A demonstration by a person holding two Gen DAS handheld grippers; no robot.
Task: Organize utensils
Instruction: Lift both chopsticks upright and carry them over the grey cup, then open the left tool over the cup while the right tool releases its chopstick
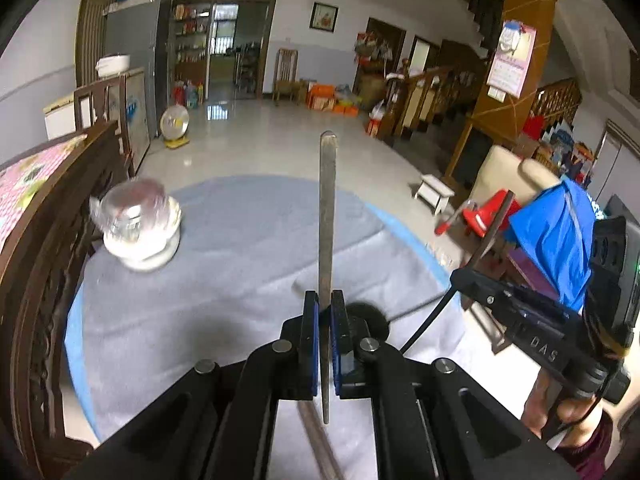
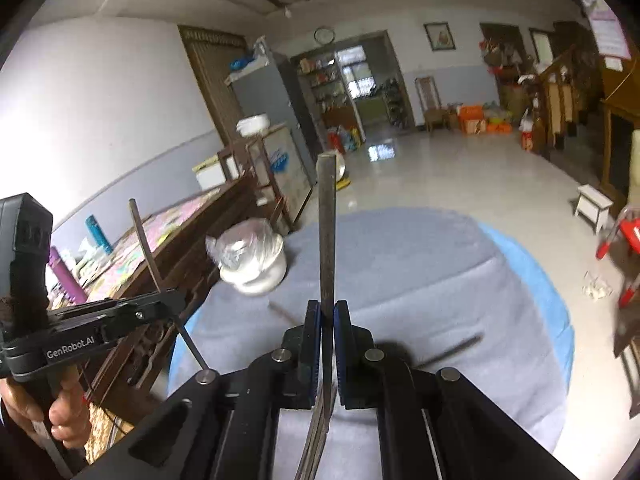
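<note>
My left gripper [image 1: 324,304] is shut on a flat metal utensil handle [image 1: 327,216] that stands upright above the table. My right gripper [image 2: 329,312] is shut on a second metal utensil handle [image 2: 326,232], also upright. The left gripper shows in the right wrist view [image 2: 168,300] at the left, with its utensil [image 2: 144,244] tilted. The right gripper shows in the left wrist view [image 1: 464,276] at the right, its utensil [image 1: 492,228] slanted. A white bowl [image 1: 142,240] with a clear glass [image 1: 134,208] in it stands at the table's far left, also in the right wrist view [image 2: 256,270].
A round table under a grey-blue cloth [image 1: 240,248] lies below both grippers. A dark carved wooden bench [image 1: 52,216] stands against its left side. A white stool [image 2: 594,204] and red plastic items [image 1: 480,216] are on the floor to the right.
</note>
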